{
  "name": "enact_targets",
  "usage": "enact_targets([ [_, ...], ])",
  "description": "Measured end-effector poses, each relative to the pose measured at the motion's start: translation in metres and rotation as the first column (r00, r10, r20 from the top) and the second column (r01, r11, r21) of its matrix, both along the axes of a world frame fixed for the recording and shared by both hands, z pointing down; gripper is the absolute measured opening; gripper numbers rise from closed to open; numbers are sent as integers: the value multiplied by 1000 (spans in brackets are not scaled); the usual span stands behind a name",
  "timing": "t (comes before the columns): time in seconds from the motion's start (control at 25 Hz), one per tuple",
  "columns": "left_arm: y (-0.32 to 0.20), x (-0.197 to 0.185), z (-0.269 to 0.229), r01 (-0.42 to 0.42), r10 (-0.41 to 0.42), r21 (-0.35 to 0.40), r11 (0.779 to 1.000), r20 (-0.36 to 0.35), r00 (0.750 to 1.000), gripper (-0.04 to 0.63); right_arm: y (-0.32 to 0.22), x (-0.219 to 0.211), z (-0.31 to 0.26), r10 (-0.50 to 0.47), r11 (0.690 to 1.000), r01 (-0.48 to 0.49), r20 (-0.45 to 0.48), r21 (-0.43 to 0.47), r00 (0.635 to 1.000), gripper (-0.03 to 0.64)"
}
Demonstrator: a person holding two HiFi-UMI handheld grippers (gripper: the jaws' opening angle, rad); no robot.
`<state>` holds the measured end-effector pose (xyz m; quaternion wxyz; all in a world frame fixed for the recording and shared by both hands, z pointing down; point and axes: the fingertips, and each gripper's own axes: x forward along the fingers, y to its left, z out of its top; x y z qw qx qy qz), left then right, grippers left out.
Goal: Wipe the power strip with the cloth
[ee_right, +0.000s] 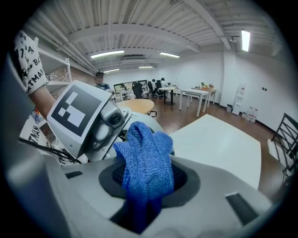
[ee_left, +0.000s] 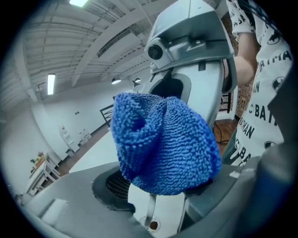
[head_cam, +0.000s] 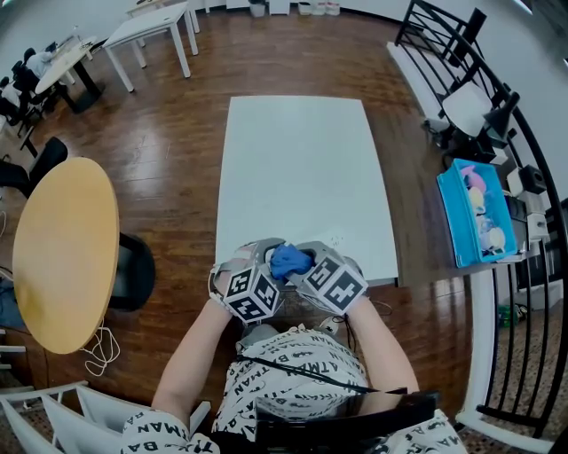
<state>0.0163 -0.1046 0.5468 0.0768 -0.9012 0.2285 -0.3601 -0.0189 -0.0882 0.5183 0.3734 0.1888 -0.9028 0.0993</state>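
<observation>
Head view: the left gripper point(head_cam: 251, 293) and right gripper point(head_cam: 333, 284) meet either side of the blue cloth point(head_cam: 290, 261); beyond the cloth lies the white desk point(head_cam: 302, 160), where a faint pale shape point(head_cam: 335, 239) right of the cloth may be the power strip, its axis unreadable. Left gripper view: the bunched cloth point(ee_left: 163, 144) hides whether the fingers pinch it. Right gripper view: the fingers pinch the cloth point(ee_right: 146, 172).

Dark wooden plank floor point(head_cam: 169, 151) throughout. White rectangular bench point(head_cam: 302, 177) at centre. Round yellow table point(head_cam: 64, 248) at left edge, black chair point(head_cam: 133, 270) just beside it. White tables point(head_cam: 151, 27) upper left. Black metal railing point(head_cam: 524, 222) along right side. Ceiling strip lights point(ee_right: 107, 54) lit; walls white.
</observation>
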Motion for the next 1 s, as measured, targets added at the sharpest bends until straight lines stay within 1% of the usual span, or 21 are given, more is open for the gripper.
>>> enact_targets([
  [0.12, -2, -3, 0, 15, -15, -7, 1000, -5, 1000, 278, -4, 4, -6, 22, 1000, -22, 38, -4, 999, 140],
  [0.24, -9, -11, -2, 45, -45, -22, 999, -32, 998, 278, -18, 31, -11, 116, 993, -115, 94, -7, 989, 140],
  [0.4, -18, -26, -6, 92, -94, -35, 995, -67, 993, 278, -33, 81, -19, 264, 964, -260, 175, -48, 948, 140],
  [0.48, -22, -30, -8, 118, -123, -58, 991, -98, 988, 278, -33, 99, -22, 305, 952, -299, 206, -64, 930, 140],
  [0.56, -27, -33, -12, 141, -150, -76, 987, -127, 980, 278, -27, 104, -18, 314, 949, -304, 212, -79, 925, 140],
  [0.68, -34, -32, -15, 165, -174, -74, 983, -135, 975, 278, -16, 95, -1, 299, 953, -283, 191, -108, 935, 140],
  [0.8, -34, -30, -17, 166, -175, -72, 983, -133, 976, 278, -7, 77, 10, 276, 958, -255, 188, -129, 943, 140],
  [1.0, -30, -26, -18, 168, -178, -81, 982, -146, 973, 278, -7, 54, 21, 249, 965, -231, 167, -123, 954, 140],
])
